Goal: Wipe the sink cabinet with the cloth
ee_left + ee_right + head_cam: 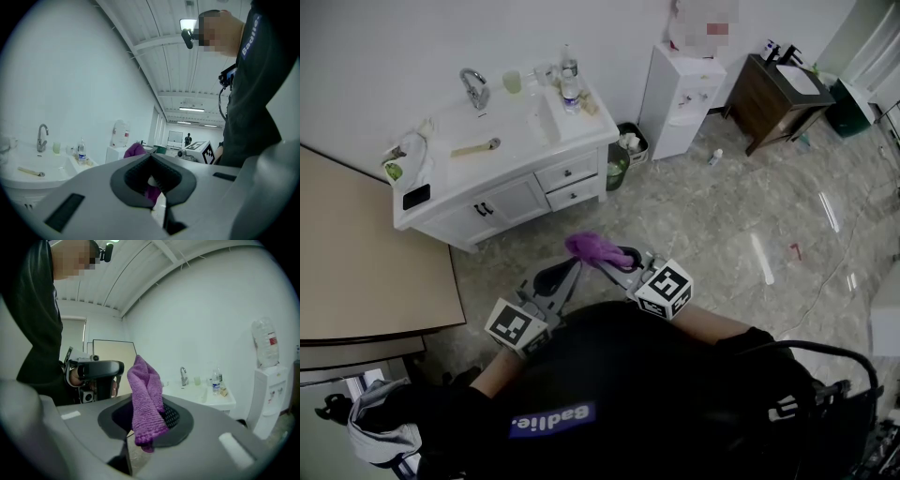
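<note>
The white sink cabinet (516,192) stands against the wall ahead and to the left, with a basin, a faucet (473,87), a cup and bottles on top. It also shows in the left gripper view (28,180) and in the right gripper view (215,399). A purple cloth (592,247) sticks up out of my right gripper (607,262), whose jaws are shut on it (147,380). My left gripper (574,269) is just left of the cloth with its jaws closed tip to tip and nothing in them (150,157). Both are held over the floor, well short of the cabinet.
A white water dispenser (680,89) stands right of the cabinet, with a bin (630,142) and a green bottle (617,164) between them. A dark wooden vanity (773,94) is at the far right. A beige panel (366,253) lies to the left. The floor is marble tile.
</note>
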`<state>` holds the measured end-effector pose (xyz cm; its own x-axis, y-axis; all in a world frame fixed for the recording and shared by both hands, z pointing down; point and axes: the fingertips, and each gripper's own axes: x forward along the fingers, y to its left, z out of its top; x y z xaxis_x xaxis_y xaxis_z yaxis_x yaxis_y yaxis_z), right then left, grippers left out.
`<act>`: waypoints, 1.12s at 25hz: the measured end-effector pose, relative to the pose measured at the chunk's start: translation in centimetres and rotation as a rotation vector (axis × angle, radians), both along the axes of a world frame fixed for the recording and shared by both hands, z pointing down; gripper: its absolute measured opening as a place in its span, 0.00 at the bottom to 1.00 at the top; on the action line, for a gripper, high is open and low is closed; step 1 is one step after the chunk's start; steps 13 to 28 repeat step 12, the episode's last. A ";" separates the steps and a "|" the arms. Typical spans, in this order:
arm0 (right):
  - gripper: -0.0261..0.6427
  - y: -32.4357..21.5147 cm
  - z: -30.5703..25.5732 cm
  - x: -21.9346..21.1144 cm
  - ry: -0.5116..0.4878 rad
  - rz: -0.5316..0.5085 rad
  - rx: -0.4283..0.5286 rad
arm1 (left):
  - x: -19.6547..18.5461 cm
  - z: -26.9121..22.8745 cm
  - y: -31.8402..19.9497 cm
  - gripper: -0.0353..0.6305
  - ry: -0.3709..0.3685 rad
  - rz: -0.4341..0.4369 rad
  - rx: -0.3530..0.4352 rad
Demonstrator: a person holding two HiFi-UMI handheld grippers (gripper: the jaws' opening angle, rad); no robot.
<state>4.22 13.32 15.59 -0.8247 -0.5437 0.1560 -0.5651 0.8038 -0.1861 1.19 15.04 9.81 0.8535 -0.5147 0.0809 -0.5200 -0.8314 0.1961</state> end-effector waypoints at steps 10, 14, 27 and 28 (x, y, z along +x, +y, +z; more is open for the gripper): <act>0.15 -0.3 0.1 -0.3 0.006 0.016 -0.007 | -0.4 -0.2 -0.2 0.05 0.000 0.016 0.009; 0.15 -0.3 0.0 -0.3 0.007 0.017 -0.006 | -0.5 0.0 -0.2 0.05 -0.001 0.018 0.023; 0.15 -0.3 0.0 -0.3 0.007 0.017 -0.006 | -0.5 0.0 -0.2 0.05 -0.001 0.018 0.023; 0.15 -0.3 0.0 -0.3 0.007 0.017 -0.006 | -0.5 0.0 -0.2 0.05 -0.001 0.018 0.023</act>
